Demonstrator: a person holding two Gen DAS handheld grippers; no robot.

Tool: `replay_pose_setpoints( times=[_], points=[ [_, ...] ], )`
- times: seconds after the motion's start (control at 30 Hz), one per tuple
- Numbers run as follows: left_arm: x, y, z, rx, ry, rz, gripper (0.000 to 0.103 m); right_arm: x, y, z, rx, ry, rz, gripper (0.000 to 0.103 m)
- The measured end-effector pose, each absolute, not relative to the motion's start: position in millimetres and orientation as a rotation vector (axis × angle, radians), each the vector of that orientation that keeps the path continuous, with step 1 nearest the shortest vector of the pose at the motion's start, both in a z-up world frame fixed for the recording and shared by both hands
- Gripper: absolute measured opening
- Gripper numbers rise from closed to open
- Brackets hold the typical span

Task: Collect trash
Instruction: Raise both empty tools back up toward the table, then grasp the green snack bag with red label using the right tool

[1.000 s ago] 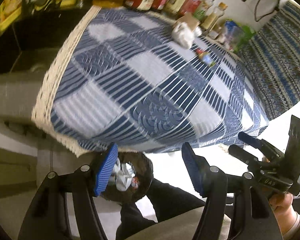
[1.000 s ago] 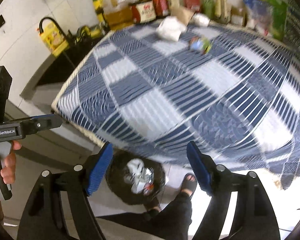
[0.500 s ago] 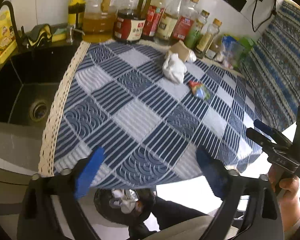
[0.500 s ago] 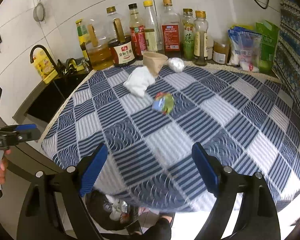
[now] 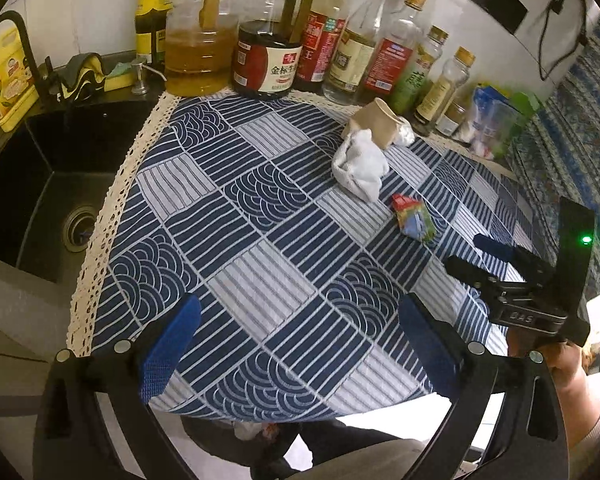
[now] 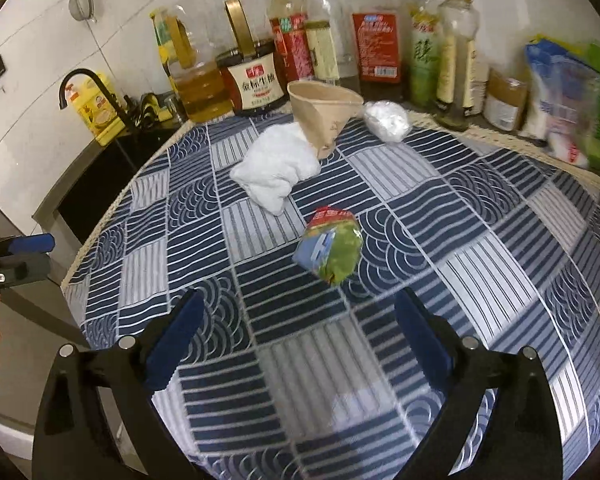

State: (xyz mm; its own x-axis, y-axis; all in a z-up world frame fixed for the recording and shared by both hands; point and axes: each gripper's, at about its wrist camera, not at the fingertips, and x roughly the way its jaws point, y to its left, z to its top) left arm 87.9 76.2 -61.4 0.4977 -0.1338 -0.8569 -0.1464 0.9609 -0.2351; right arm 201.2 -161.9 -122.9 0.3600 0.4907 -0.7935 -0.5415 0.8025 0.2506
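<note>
So the trash that's left all sits toward the back of the surface [image 6: 500, 280], near the row of bottles [image 6: 376, 40]: a crumpled white tissue [image 6: 278, 168], a tipped paper cup [image 6: 324, 114] touching it, a small white wad [image 6: 386, 120] just beside the cup, and a colourful wrapper [image 6: 330, 248] out on its own, nearer the front. My guess is the wrapper goes first since it's closest. The right gripper [image 6: 300, 336] is angled down at the cloth with the wrapper just ahead, jaws opening, nothing between them. The left gripper [image 5: 300, 344] tilts down over the front edge, jaws opening too, empty. A bin peeks out below that edge.
</note>
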Motion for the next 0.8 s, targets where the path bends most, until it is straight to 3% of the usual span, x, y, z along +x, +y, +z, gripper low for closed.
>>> replay_pose_setpoints(
  times=[0.4,0.63,0.67,0.8],
  points=[
    [118.3,69.0,-65.5,-0.327,1.046,0.103,0.096,254.3,-140.0,-153.2,-0.172,1.023,0.74,0.095],
    [132.9,63.1,-74.0,-0.338,1.064,0.133,0.096,261.1,-133.5,-165.9,-0.265,1.01,0.723,0.085],
    [134.5,62.3,-74.8,-0.338,1.066,0.134,0.096,262.1,-133.5,-168.3,-0.261,1.019,0.727,0.08],
    [141.5,57.3,-78.1,-0.339,1.08,0.127,0.096,258.7,-128.0,-171.7,-0.307,0.999,0.724,0.078]
  ],
)
